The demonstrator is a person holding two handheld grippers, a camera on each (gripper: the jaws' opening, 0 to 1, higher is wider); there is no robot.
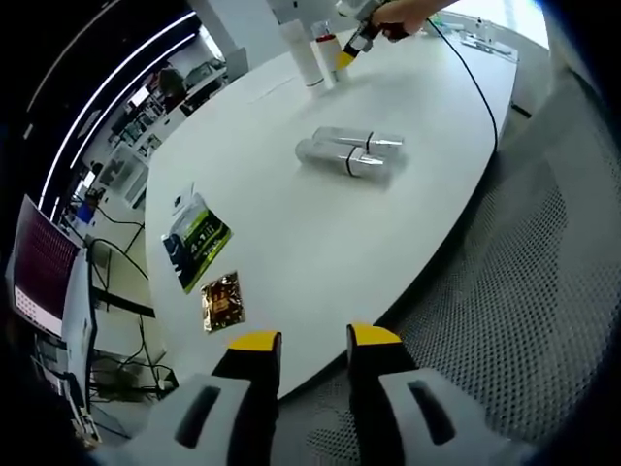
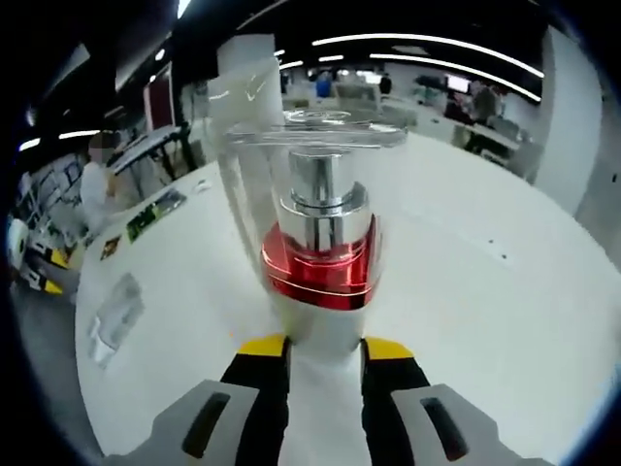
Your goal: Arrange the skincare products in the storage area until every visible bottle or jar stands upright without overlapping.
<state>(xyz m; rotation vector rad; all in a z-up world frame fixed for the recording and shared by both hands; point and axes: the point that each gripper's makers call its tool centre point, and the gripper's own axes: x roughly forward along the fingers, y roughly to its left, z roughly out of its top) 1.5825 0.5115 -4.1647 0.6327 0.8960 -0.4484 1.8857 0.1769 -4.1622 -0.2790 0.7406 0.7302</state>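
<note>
Two clear, silver-capped bottles lie side by side on their sides in the middle of the white table. At the far end a tall white bottle stands upright, with a red-collared pump bottle next to it. A hand holds my right gripper against that pump bottle. In the right gripper view, my right gripper is shut on the white body of the pump bottle, which has a red collar, silver pump and clear cap. My left gripper hangs open at the table's near edge, holding nothing.
A green and black packet and a small brown foil packet lie near the left gripper. A black cable runs across the far right of the table. A grey mesh chair stands beside the table edge.
</note>
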